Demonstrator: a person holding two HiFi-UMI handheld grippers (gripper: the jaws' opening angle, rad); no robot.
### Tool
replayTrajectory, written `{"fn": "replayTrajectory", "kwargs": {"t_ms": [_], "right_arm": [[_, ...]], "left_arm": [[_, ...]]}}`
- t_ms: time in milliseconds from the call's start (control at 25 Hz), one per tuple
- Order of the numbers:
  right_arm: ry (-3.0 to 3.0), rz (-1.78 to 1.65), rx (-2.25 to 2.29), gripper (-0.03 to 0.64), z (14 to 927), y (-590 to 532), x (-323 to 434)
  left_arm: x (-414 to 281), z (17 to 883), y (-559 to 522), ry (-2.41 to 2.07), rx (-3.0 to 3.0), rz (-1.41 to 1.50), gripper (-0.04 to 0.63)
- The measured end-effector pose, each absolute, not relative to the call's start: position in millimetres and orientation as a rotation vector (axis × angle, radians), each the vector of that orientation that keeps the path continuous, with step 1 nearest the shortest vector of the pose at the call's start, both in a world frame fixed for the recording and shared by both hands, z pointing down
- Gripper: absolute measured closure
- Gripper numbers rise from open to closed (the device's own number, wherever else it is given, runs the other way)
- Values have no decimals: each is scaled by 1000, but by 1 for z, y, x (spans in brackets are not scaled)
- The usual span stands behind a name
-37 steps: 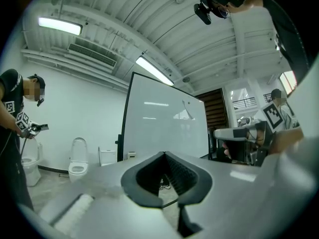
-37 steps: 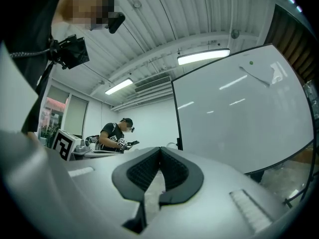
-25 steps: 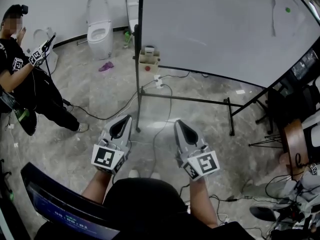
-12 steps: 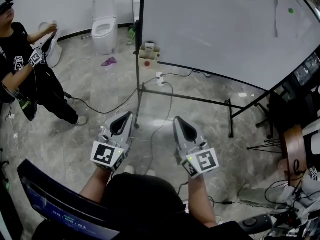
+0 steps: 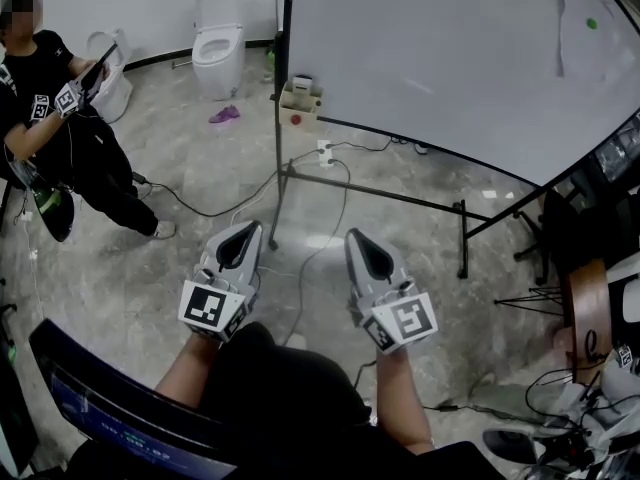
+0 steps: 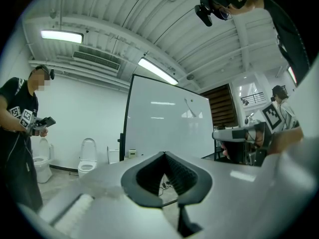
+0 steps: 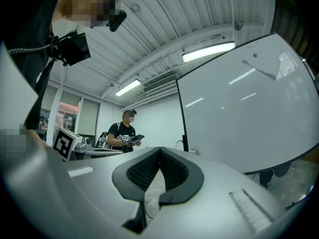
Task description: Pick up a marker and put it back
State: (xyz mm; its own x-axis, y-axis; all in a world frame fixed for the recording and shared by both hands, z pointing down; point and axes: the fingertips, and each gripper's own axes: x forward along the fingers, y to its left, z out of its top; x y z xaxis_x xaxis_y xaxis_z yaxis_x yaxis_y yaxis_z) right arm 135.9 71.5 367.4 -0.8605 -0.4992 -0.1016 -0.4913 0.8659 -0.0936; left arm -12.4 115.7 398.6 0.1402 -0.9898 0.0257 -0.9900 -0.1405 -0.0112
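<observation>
Grey left hand-held gripper and right hand-held gripper stay shut.

Whiteboard, toilet — grey floor

Pale grey moulded shell on the left gripper, same again on the right gripper, each tapering to a point around a black teardrop hollow. Up close, ribbed black pads lining that hollow, dark rubbery rim all the way round. At the rear of each shell, a white marker cube printed with bold black squares. Black top, forearms bare below it. High in the left gripper view, a black head-mounted camera.
</observation>
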Motion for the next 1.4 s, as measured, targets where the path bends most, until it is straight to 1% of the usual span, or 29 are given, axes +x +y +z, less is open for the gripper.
{"fn": "replayTrajectory", "kwargs": {"t_ms": [400,760,1400], "right_arm": [[2935,-108,-749,607,374,69,140],[2957,-120,-771,607,382,52,123],[2941,-125,-872,607,375,-34,39]], "left_arm": [[-10,406,119,-2073,2333,28,591],[-24,417,102,-2029,2360,29,591],[-108,406,-1,-1930,2430,49,591]]}}
